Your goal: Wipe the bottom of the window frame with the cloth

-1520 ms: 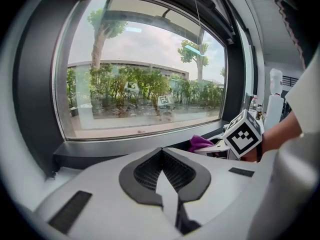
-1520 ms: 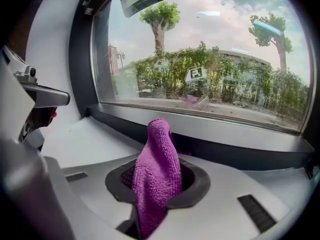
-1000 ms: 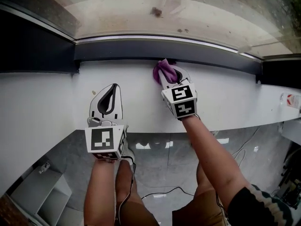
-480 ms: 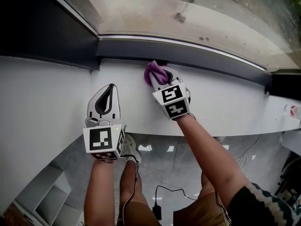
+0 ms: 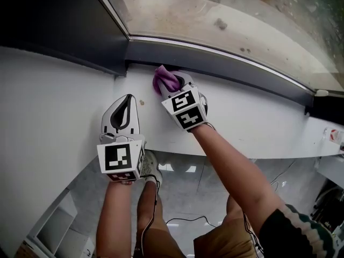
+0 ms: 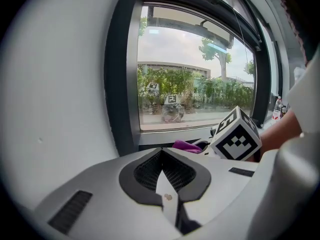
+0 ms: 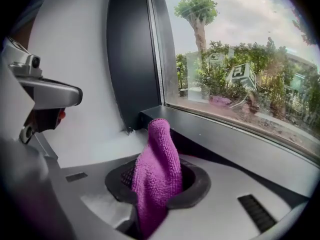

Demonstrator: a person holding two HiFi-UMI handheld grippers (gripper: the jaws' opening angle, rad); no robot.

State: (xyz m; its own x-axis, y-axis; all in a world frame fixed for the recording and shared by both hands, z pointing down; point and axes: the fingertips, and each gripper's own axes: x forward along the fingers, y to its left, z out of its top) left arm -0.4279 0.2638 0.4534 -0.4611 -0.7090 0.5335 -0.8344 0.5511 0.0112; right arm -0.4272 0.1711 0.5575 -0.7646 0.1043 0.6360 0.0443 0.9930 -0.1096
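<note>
Purple cloth [image 7: 157, 166]: napped microfibre by the look, bunched into a limp cone. Judged light, soft and compressible. No risk of breakage, some risk of slipping out of a loose pinch or of dragging flat under friction.

Pinched low at its gathered end between the jaws of the right gripper [image 5: 176, 88], clamped on it, with the free tip poking forward. Best held just so, by the bunched root, leaving enough loose pile ahead to press down and conform to the rail.

Positioned at the foot of the dark window frame [image 5: 231, 59], near its left corner, against or just shy of the bottom rail. Contact not certain from either view. White sill [image 5: 59, 101] underneath.

Left gripper [image 5: 123, 112] beside the right one and further back from the frame, over the sill, jaws together with nothing between. Glass [image 5: 231, 15] above the rail. Specks of debris on the outer ledge beyond it.
</note>
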